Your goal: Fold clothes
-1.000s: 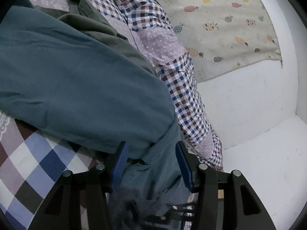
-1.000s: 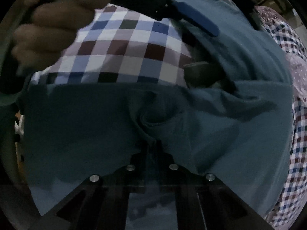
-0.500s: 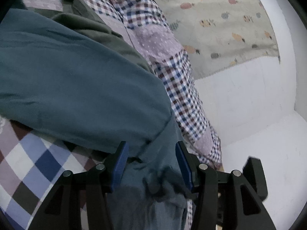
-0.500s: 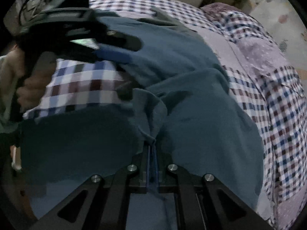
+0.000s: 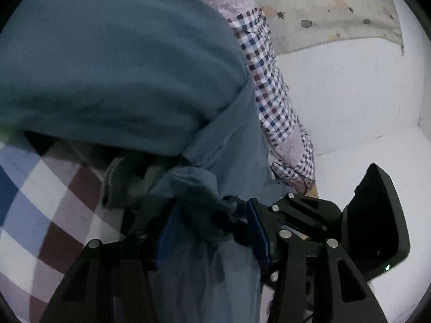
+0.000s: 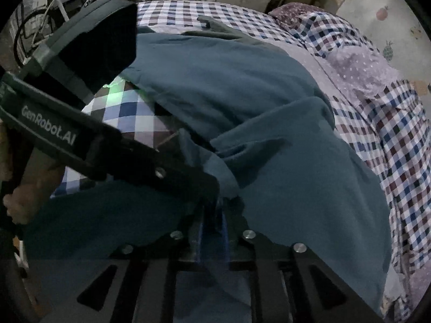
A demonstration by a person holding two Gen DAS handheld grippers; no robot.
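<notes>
A teal garment lies bunched on a checked bedspread. My left gripper is shut on a thick knot of its fabric, blue pads either side. In the right wrist view the teal garment is folded over itself, and my right gripper is shut on its edge, pads nearly together. The left gripper's black body crosses that view from the left, its tip right beside the right one's pinch. The right gripper's black housing shows at the right of the left wrist view.
An olive garment pokes out from under the teal one, also the olive garment at the bed's far side. White floor and a fruit-print mat lie beyond the bed edge. A bicycle stands behind. A hand grips the left handle.
The right gripper has carried its teal edge over to the left gripper, doubling the garment. The two now sit side by side. Both grips are unchanged.
</notes>
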